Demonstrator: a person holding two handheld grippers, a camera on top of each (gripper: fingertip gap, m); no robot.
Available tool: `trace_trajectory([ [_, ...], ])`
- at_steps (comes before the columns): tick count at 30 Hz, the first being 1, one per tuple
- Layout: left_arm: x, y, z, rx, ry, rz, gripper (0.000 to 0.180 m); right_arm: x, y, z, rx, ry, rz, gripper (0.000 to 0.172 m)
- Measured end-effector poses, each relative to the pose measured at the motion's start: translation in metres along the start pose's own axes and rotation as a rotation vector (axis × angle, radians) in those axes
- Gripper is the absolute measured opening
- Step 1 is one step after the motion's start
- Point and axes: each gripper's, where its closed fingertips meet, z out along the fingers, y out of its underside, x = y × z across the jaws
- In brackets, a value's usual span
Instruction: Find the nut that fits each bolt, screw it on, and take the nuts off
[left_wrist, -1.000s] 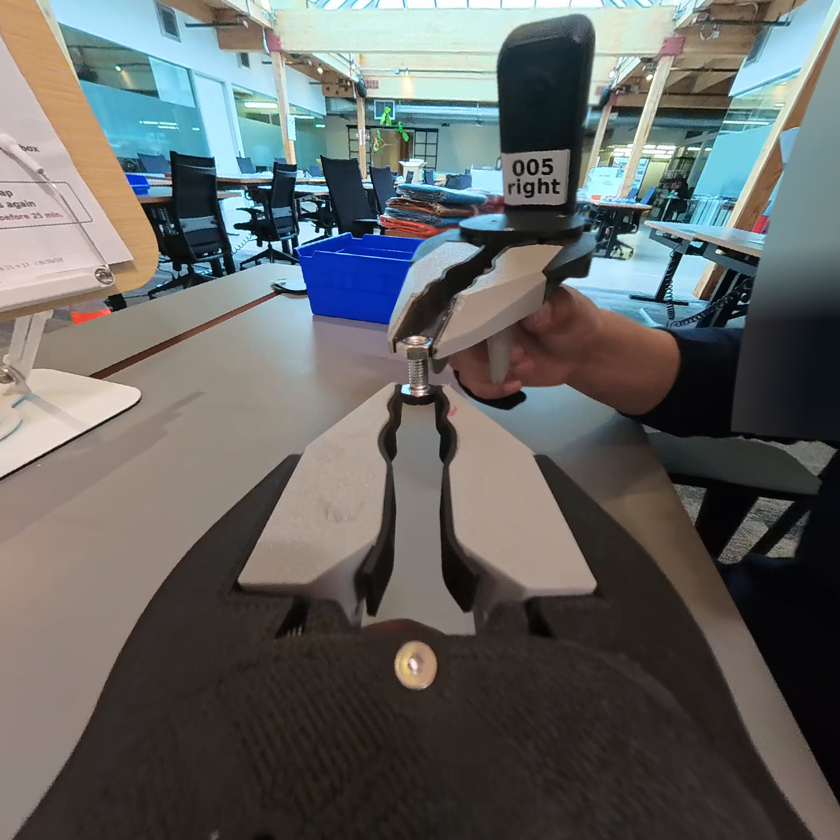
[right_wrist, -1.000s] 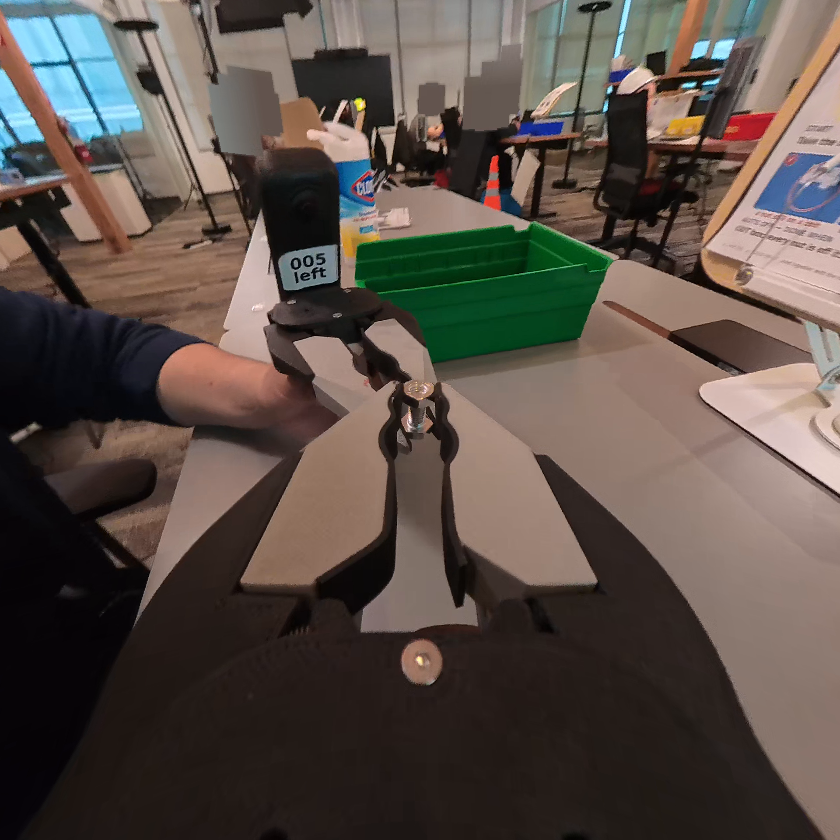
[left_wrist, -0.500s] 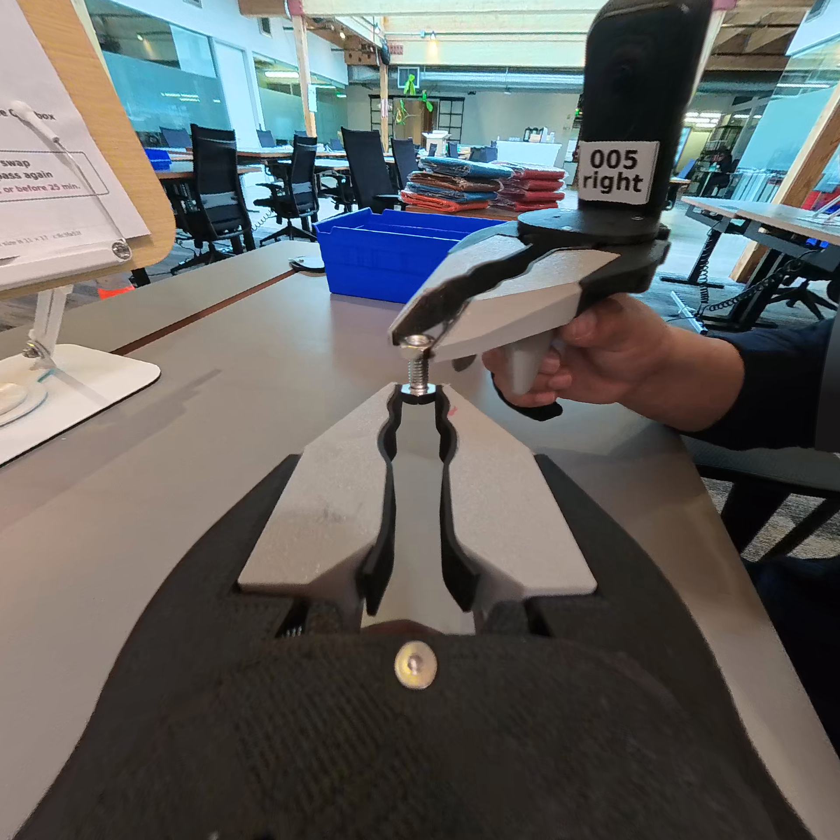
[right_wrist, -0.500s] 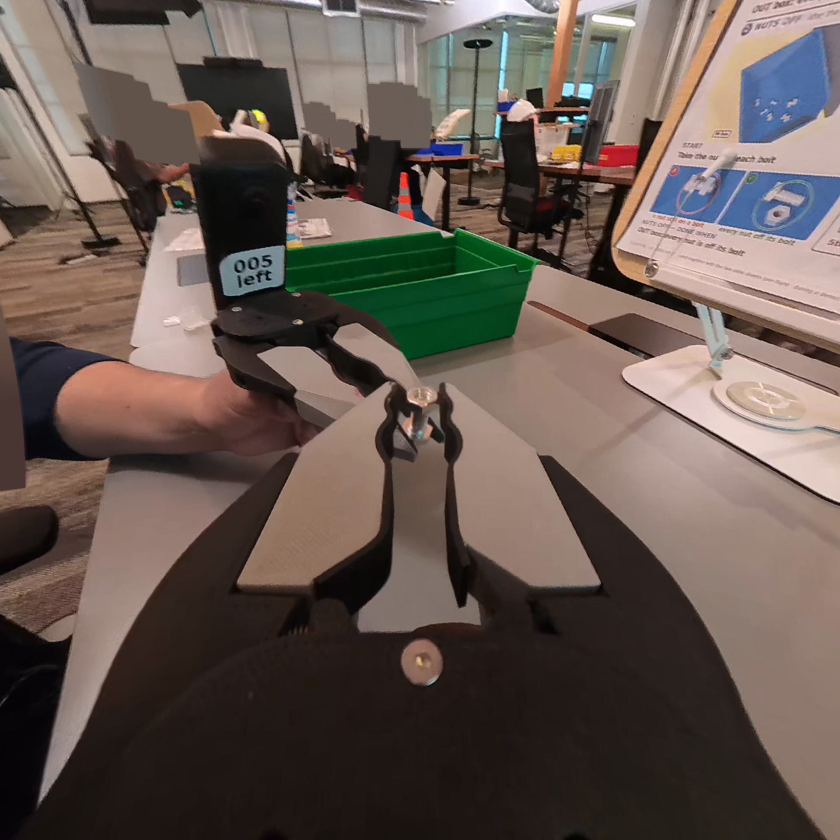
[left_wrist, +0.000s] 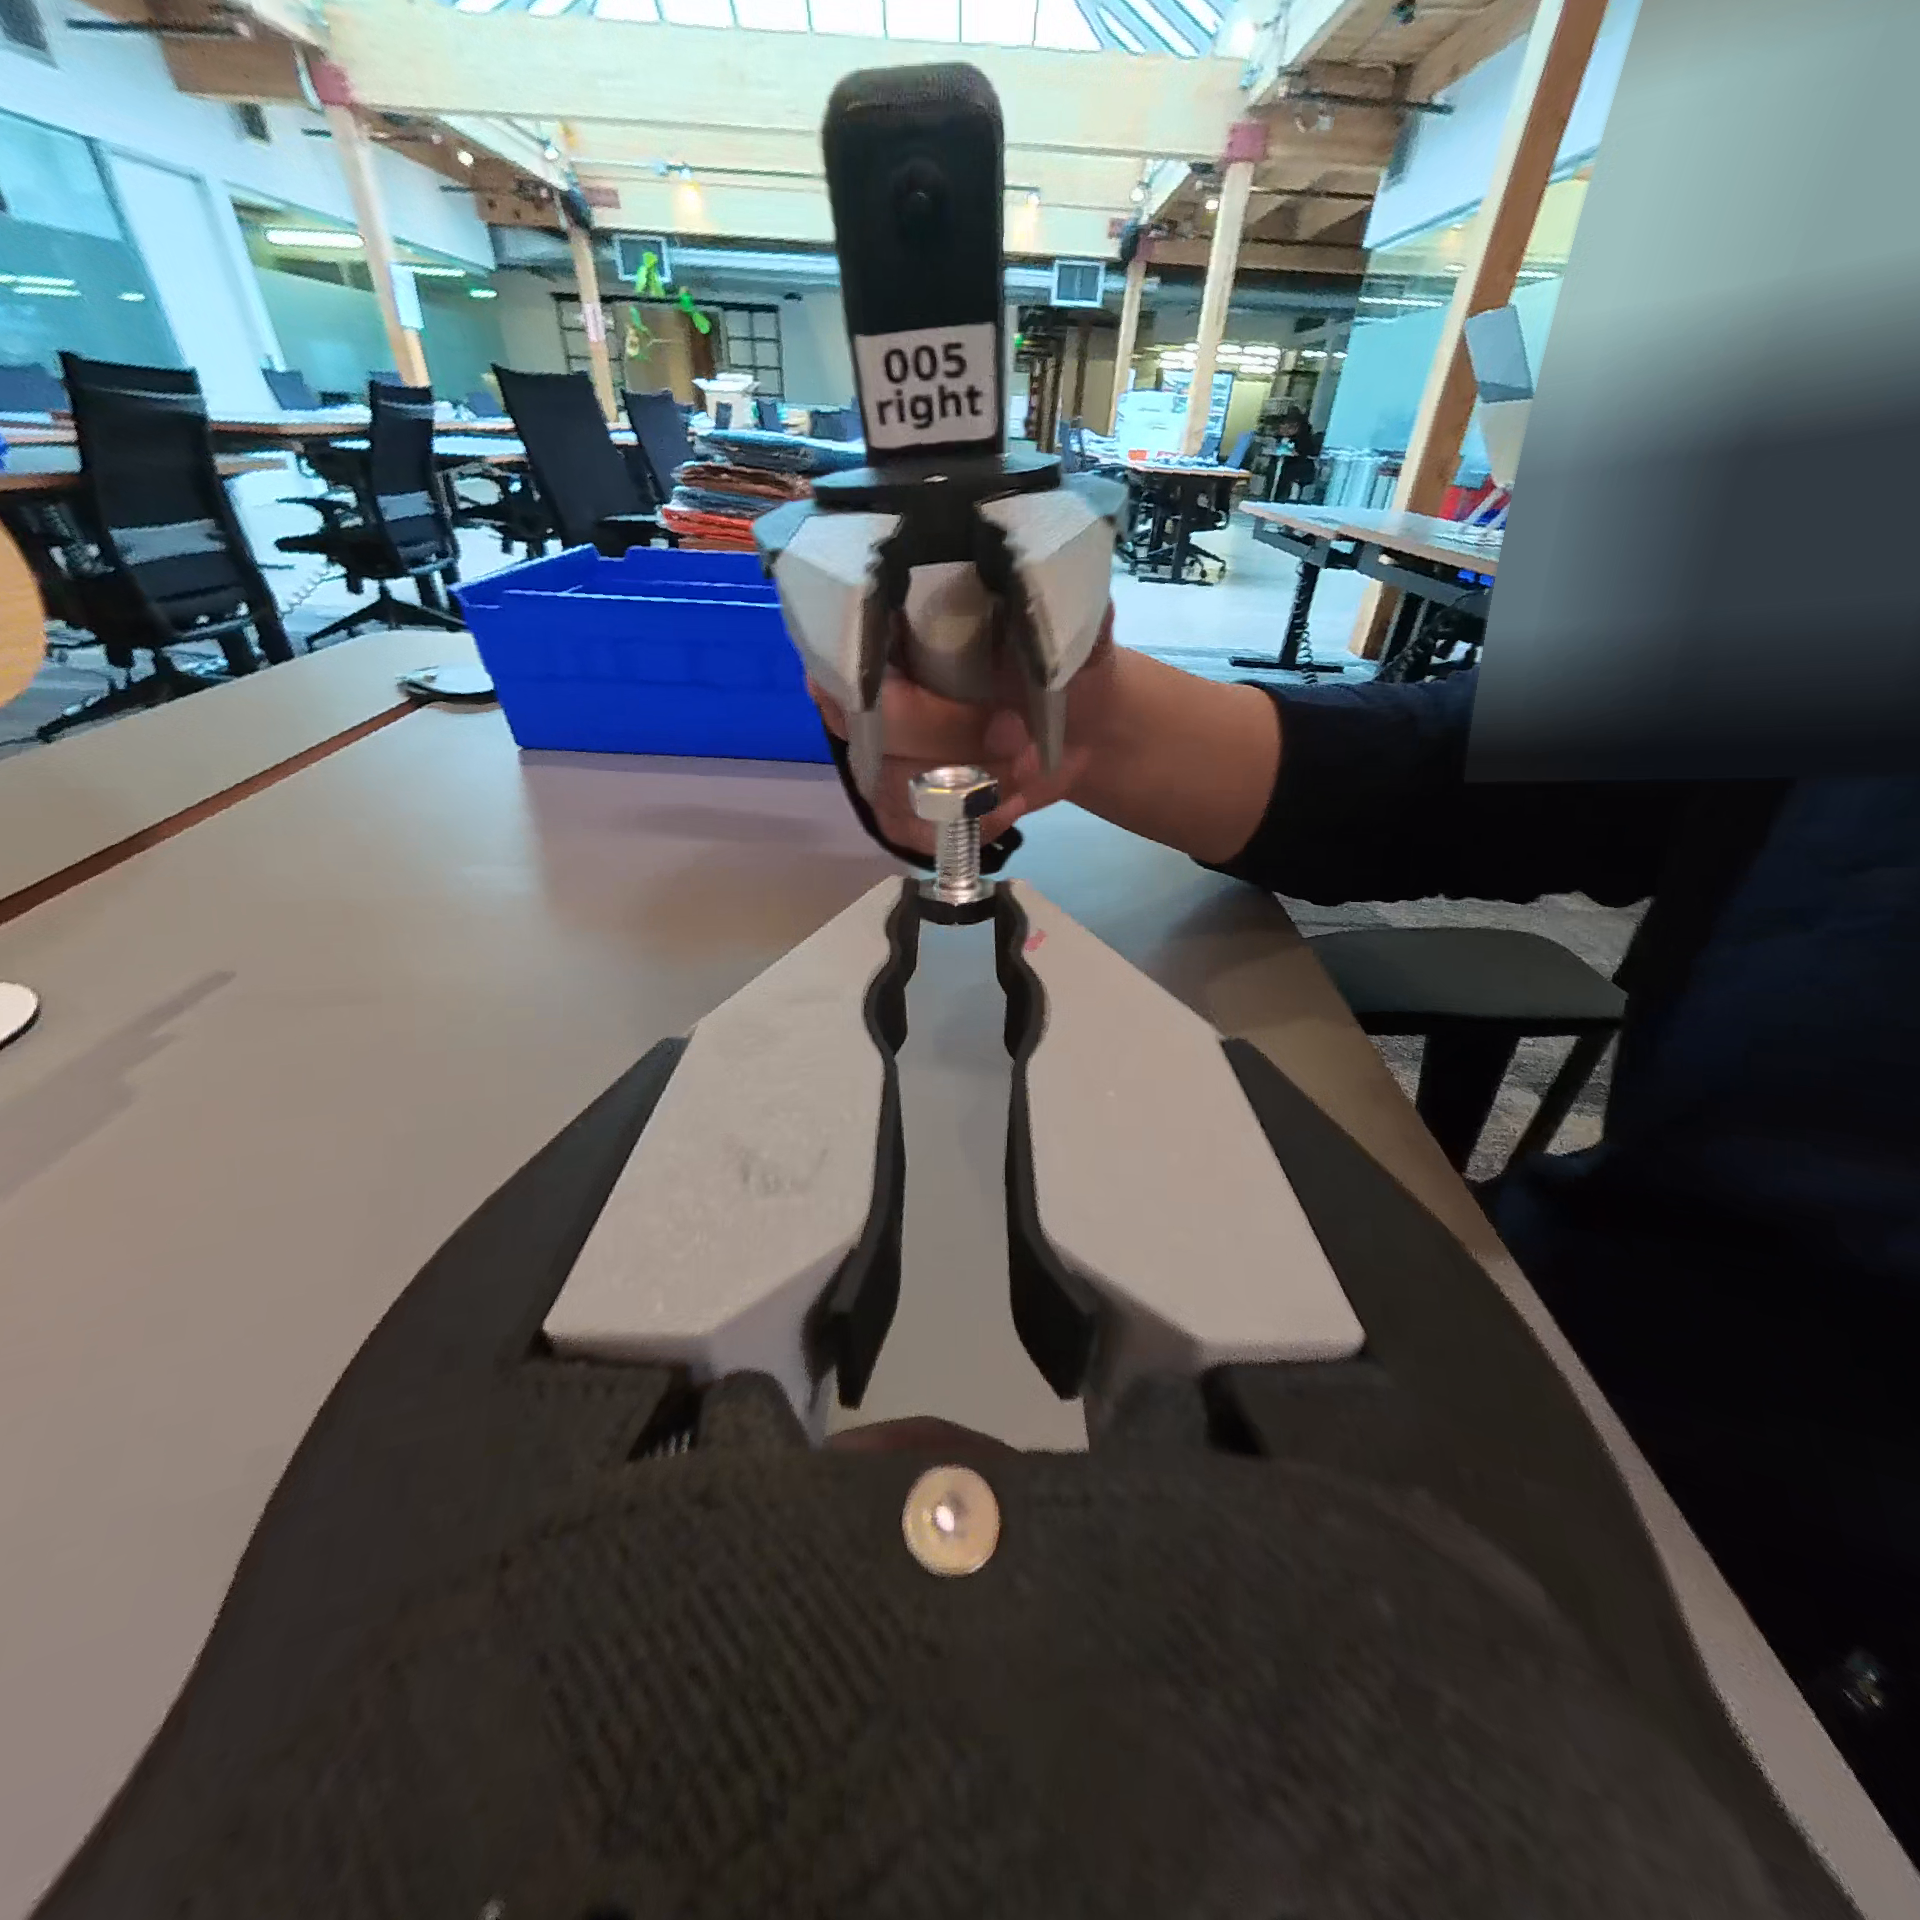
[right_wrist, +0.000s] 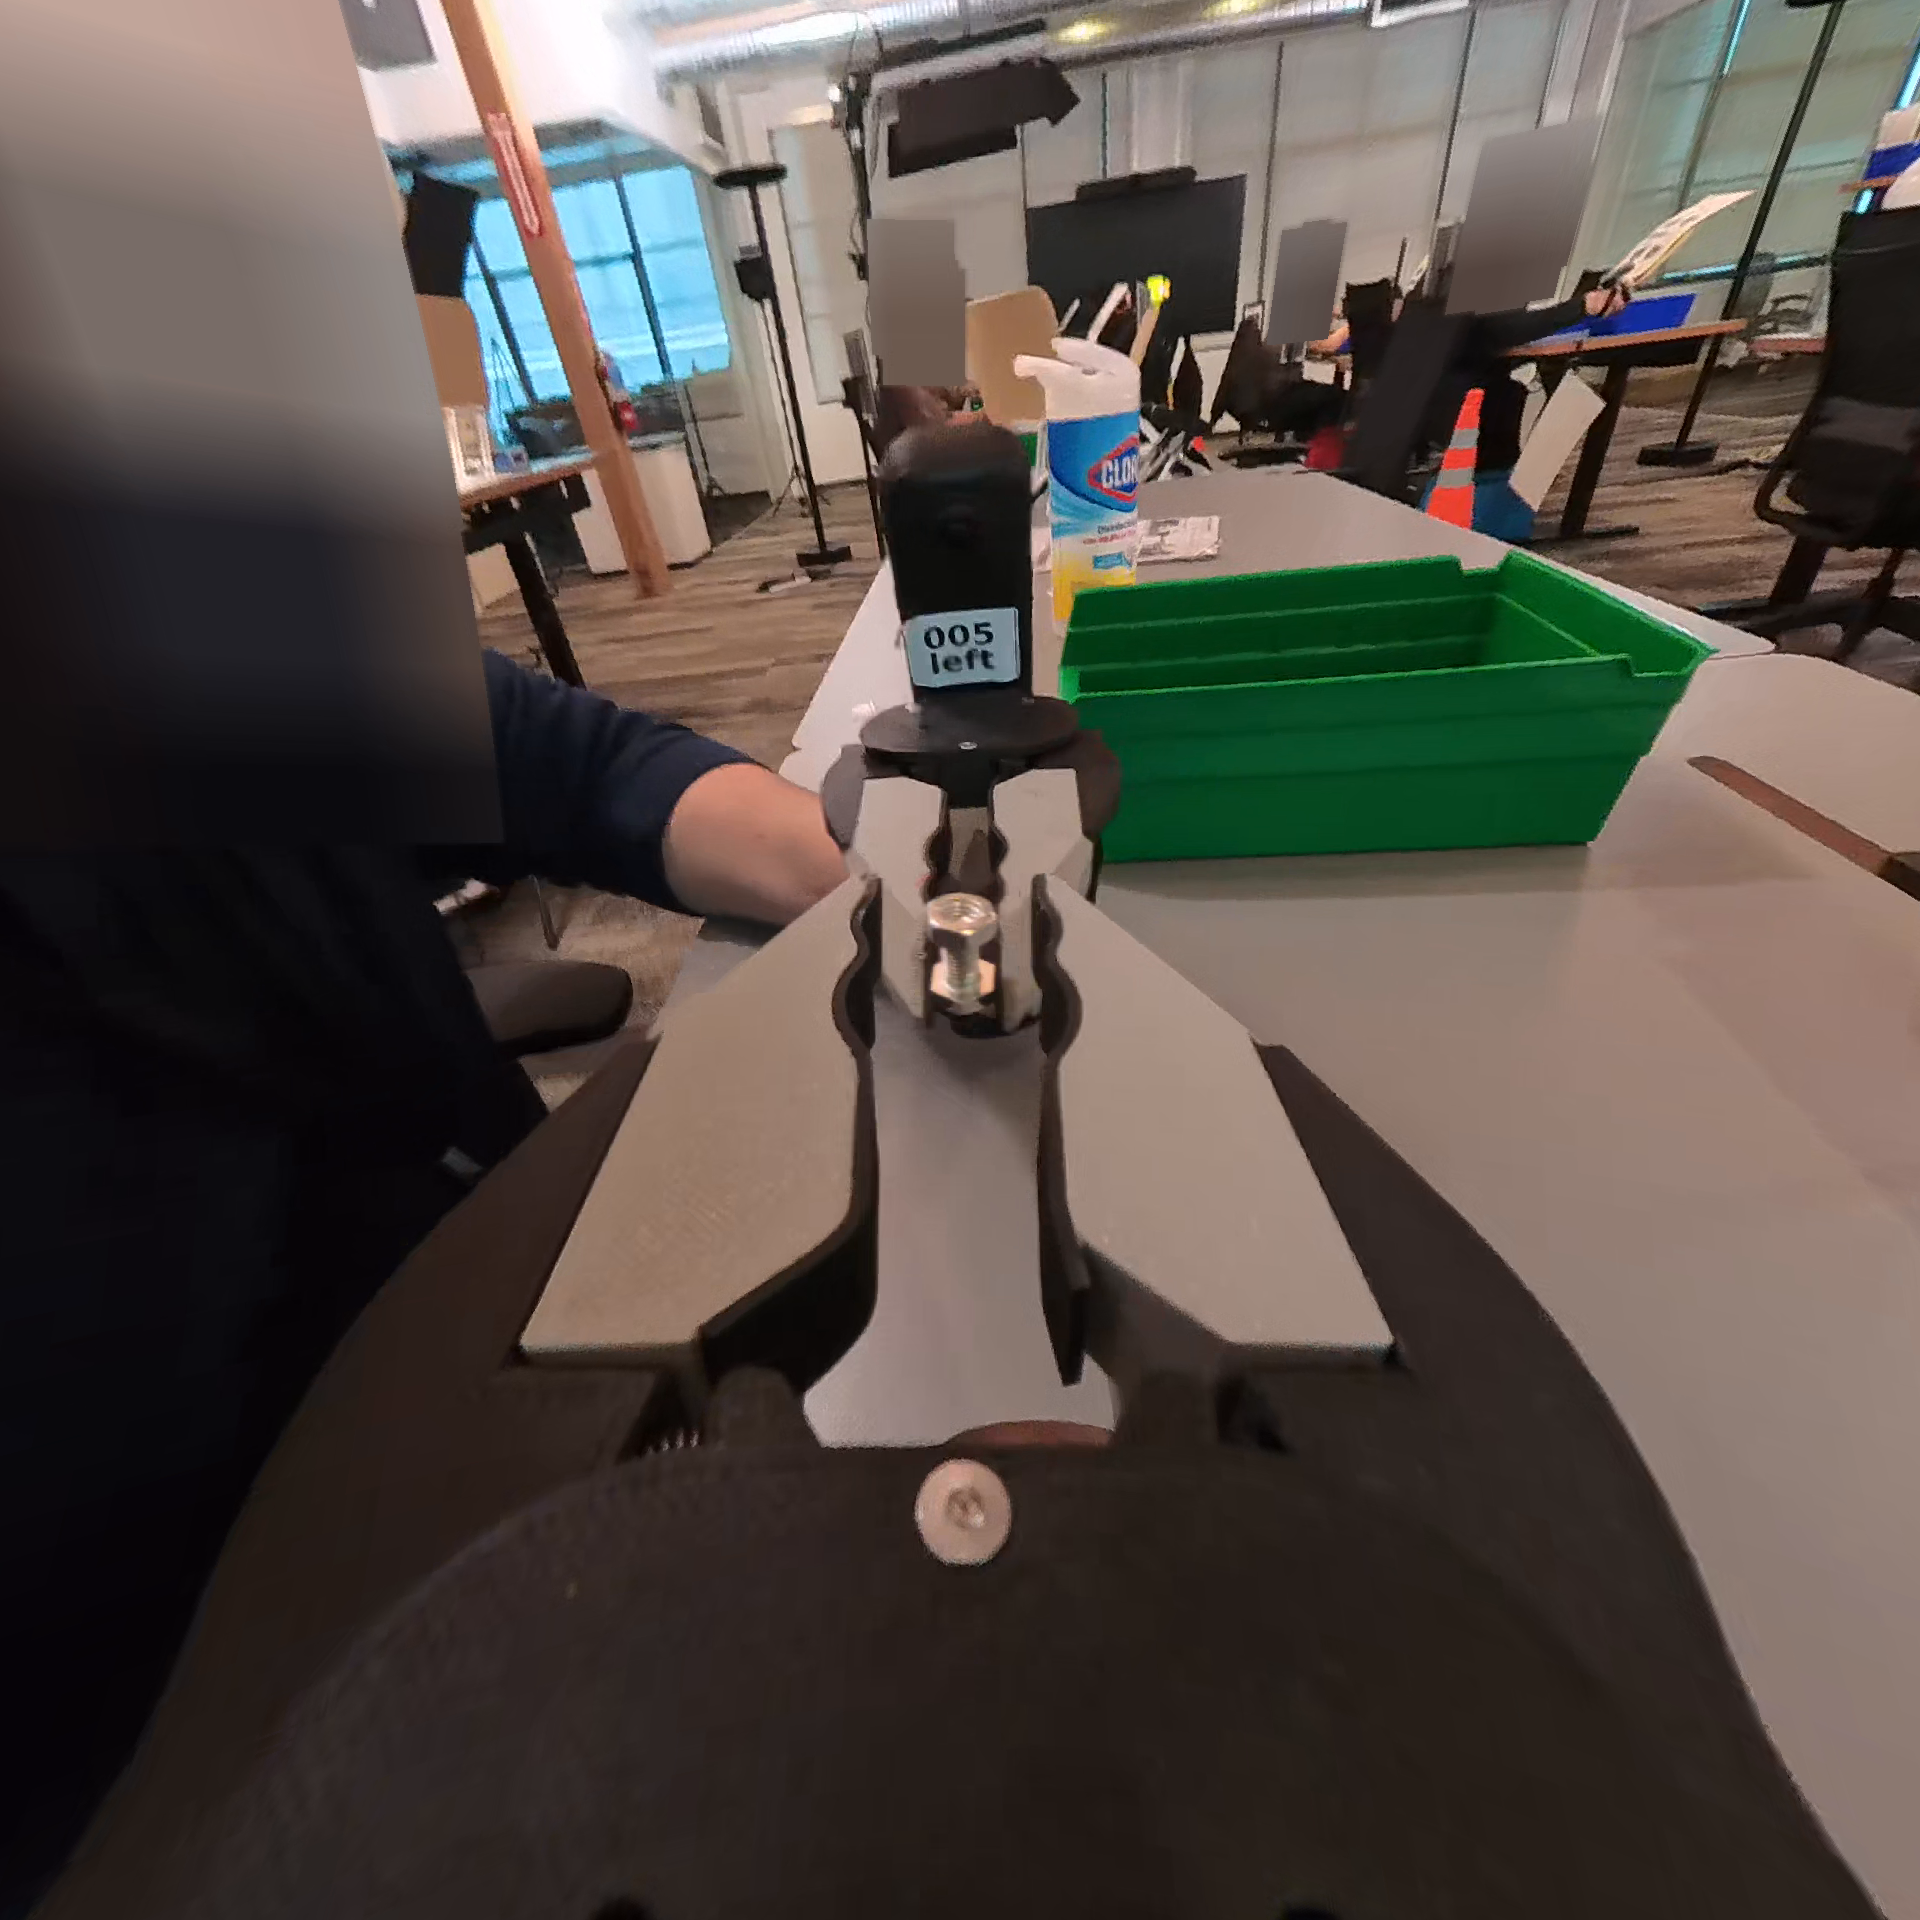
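Blur patches hide whoever sits at our grey table (right_wrist: 1455, 1039). We see the left gripper (left_wrist: 958, 914) clamped on the upright bolt (left_wrist: 957, 847), its head sunk between the pads. Our right gripper (right_wrist: 958, 914) stands spread, clear of the nut (right_wrist: 960, 920) at the bolt's top.

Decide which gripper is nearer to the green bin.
Left. The left gripper, clamping the bolt, sits just before the green bin; the right gripper, open around the nut, is farther back.
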Motion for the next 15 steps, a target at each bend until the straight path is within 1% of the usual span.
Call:
trace_trajectory([
  [5, 0.005, 0.002, 0.002, -0.015, 0.014, 0.023, 0.012, -0.007, 0.013, 0.013, -0.065, -0.033, -0.037, 0.024],
  [7, 0.005, 0.001, 0.002, -0.008, 0.015, 0.023, 0.012, -0.006, 0.016, 0.015, -0.075, -0.020, -0.063, 0.013],
  [8, 0.006, 0.000, 0.002, -0.006, 0.017, 0.021, 0.012, -0.006, 0.015, 0.015, -0.071, -0.014, -0.076, 0.011],
  [12, 0.006, -0.001, 0.002, -0.004, 0.007, 0.021, 0.012, -0.006, 0.015, 0.015, -0.060, 0.009, -0.098, 0.011],
  [15, 0.001, 0.000, 0.002, -0.007, -0.025, 0.012, 0.012, 0.000, 0.015, 0.015, -0.047, 0.076, -0.135, 0.011],
])
